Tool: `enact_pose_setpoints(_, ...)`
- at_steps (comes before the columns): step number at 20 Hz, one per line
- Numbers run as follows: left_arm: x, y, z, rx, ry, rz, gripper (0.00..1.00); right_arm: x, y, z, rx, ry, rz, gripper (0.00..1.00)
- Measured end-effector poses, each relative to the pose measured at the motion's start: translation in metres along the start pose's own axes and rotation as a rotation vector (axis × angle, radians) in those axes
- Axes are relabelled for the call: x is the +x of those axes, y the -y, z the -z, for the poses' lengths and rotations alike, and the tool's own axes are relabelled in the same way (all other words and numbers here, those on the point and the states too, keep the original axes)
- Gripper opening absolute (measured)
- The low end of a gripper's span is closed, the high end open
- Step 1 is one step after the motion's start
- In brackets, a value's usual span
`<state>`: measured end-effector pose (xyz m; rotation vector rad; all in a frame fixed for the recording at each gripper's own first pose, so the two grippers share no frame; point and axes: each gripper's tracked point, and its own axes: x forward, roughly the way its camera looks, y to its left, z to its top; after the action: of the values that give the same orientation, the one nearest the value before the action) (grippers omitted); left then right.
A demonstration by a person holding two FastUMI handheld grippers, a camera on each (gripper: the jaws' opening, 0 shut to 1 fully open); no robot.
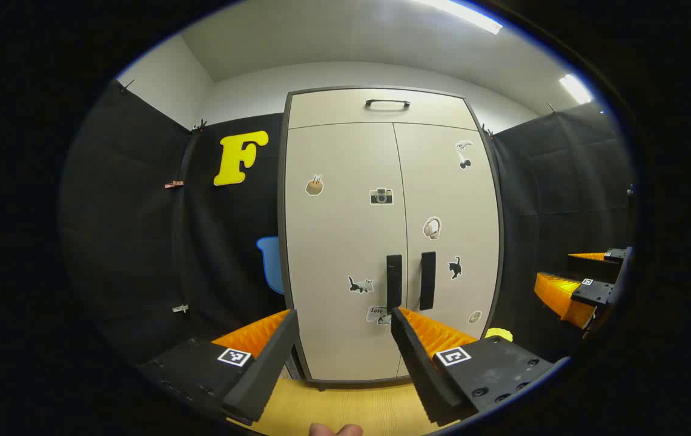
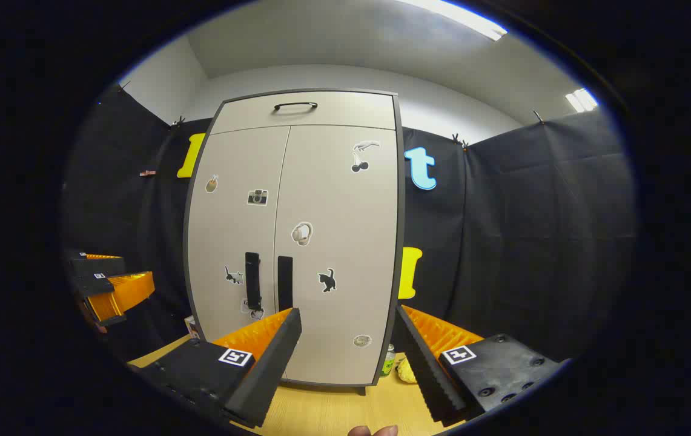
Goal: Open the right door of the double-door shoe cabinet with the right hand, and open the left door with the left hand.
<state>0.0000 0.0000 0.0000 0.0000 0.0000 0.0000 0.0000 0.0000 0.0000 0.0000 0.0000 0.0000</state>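
A tall beige shoe cabinet (image 1: 345, 242) (image 2: 315, 242) with stickers stands ahead, both doors closed. Two dark vertical handles sit side by side at the middle seam: left door handle (image 1: 393, 280) (image 2: 252, 281), right door handle (image 1: 427, 280) (image 2: 284, 281). My left gripper (image 1: 345, 318) is open, some way in front of the left door, touching nothing. My right gripper (image 2: 348, 318) is open too, facing the right door, nothing between its fingers. The right gripper (image 1: 581, 284) also shows at the right edge of the left gripper view, and the left gripper (image 2: 112, 284) at the left edge of the right gripper view.
A top compartment with a curved handle (image 1: 387, 103) (image 2: 295, 106) sits above the doors. The cabinet stands on a light wooden surface (image 1: 345, 406) (image 2: 345, 406). Small items, a bottle (image 2: 387, 360) and something yellow (image 2: 407, 369), lie by its right foot. Black cloth walls close in both sides.
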Motion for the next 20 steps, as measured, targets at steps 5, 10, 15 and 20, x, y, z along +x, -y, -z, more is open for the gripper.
enact_pose_setpoints(5,0.0,-0.004,-0.001,0.002,0.004,-0.003,0.95,-0.002,-0.008,-0.001,0.009,-0.001,-0.024,0.98)
enact_pose_setpoints(10,-0.001,-0.005,-0.003,0.005,0.008,-0.002,0.95,-0.001,-0.009,-0.003,0.034,-0.001,-0.023,0.98)
enact_pose_setpoints(15,-0.002,-0.005,-0.004,0.011,0.01,0.002,0.95,-0.001,-0.01,-0.002,0.024,-0.008,-0.019,0.98)
enact_pose_setpoints(20,-0.003,-0.01,-0.005,0.012,0.017,-0.001,0.95,0.007,-0.021,-0.006,0.032,-0.005,-0.045,0.97)
